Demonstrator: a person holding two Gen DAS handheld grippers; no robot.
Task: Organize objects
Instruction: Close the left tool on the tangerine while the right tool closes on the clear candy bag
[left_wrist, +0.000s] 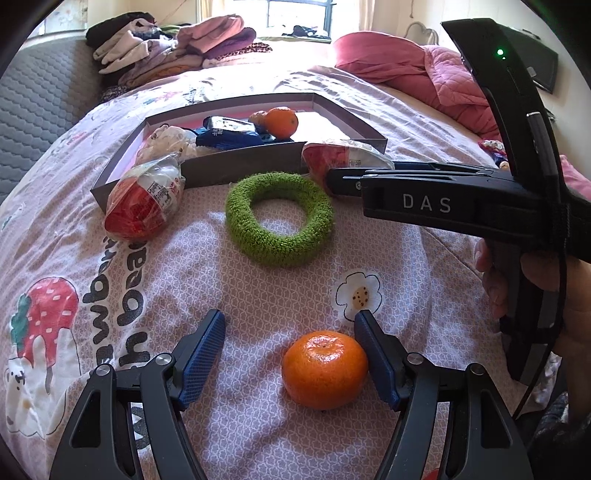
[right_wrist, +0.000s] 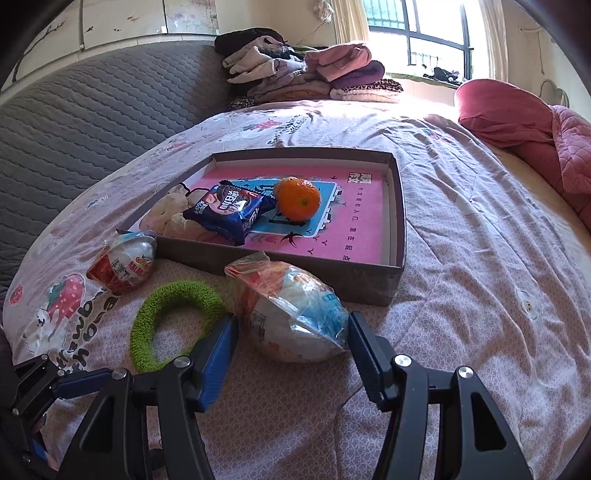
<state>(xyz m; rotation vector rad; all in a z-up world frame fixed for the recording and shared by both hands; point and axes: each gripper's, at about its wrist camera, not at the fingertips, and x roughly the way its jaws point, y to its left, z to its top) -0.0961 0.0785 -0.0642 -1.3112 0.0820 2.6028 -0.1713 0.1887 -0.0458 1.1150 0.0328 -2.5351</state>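
Each gripper, left (left_wrist: 290, 354) and right (right_wrist: 291, 347), gapes unclamped; two oranges (left_wrist: 324, 369), two wrapped eggs (right_wrist: 291, 319), one green ring (left_wrist: 279, 218).

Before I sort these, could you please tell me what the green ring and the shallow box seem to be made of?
Green ring: soft fuzzy fabric, likely terry or chenille; its surface is nubby and matte.
Shallow box: probably cardboard; thin, stiff grey-brown walls with folded corners, and a smooth printed pink sheet inside.

Pink printed bed cover (left_wrist: 258, 295) carries a shallow box (right_wrist: 400, 206), green ring (left_wrist: 277, 218), mandarin (left_wrist: 324, 369), two wrapped eggs (right_wrist: 291, 314)
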